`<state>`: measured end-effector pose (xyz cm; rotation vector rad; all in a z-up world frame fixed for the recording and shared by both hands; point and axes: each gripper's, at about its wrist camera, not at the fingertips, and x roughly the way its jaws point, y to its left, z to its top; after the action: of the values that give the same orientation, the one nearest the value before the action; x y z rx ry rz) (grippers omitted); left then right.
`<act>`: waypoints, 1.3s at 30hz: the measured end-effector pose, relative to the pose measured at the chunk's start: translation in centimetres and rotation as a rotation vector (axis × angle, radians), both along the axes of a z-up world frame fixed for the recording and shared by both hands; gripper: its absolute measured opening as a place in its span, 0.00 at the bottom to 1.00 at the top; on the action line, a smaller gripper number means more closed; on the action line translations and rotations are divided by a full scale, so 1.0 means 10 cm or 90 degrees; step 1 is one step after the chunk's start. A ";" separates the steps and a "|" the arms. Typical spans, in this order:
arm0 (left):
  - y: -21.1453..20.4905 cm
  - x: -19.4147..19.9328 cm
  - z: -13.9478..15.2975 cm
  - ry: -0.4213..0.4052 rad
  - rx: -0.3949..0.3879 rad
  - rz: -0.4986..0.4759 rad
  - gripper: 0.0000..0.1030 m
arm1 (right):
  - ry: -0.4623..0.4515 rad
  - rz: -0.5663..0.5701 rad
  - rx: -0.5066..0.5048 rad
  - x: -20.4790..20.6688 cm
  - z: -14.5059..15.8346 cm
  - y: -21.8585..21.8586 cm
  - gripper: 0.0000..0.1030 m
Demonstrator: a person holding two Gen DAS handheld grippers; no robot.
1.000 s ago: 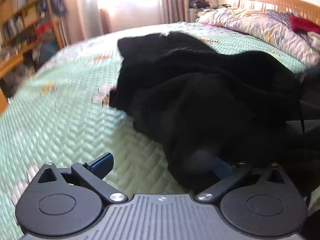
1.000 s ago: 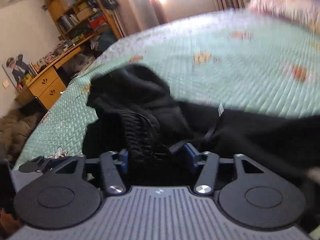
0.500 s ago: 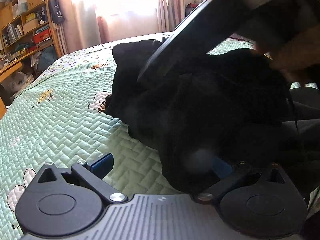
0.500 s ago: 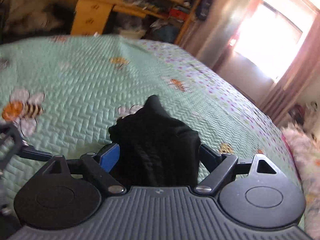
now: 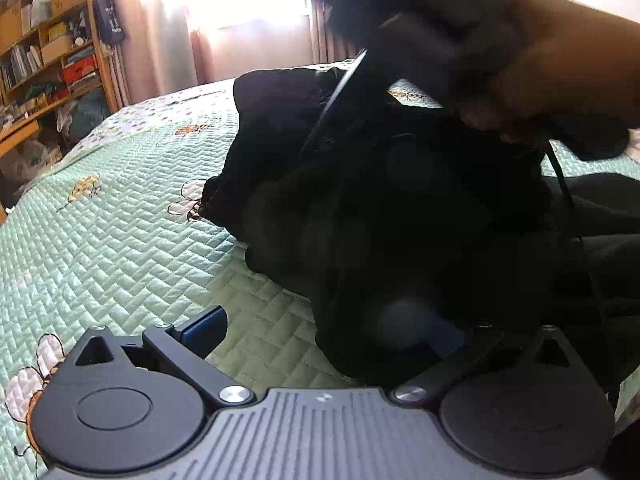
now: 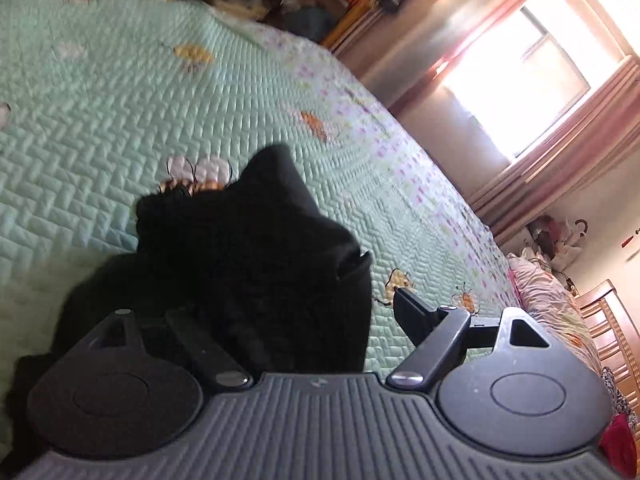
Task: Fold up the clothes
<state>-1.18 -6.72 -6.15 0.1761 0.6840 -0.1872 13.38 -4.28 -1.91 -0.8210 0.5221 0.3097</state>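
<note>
Folding is barely beginning: we are working a black garment [image 5: 400, 208], bunched on the green quilt [image 5: 120, 240]. Our left gripper [image 5: 324, 332] is standing spread beside the cloth, the right gripper [image 6: 288, 312] closing around one fold, pads not pressing.

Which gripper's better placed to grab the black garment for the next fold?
Probably right: the right gripper has black garment between its closing jaws, not yet clamped. The left gripper is wide open with only garment edge at one finger.
</note>
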 end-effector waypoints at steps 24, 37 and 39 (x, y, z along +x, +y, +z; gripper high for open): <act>-0.23 -0.73 0.60 -0.184 0.077 -0.145 0.99 | 0.239 -0.237 0.829 -0.74 0.68 -2.48 0.33; -0.93 -0.41 0.72 -0.166 0.146 -0.258 0.99 | 0.451 -0.353 1.097 -0.71 0.07 -2.78 0.55; -1.02 -0.20 0.64 -0.142 0.161 -0.244 0.99 | 0.432 -0.344 1.053 -0.74 0.16 -2.81 0.58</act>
<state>-3.15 -16.89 0.25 0.5634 0.4437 -0.4411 5.94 -32.36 -0.26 1.0646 0.8473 0.3868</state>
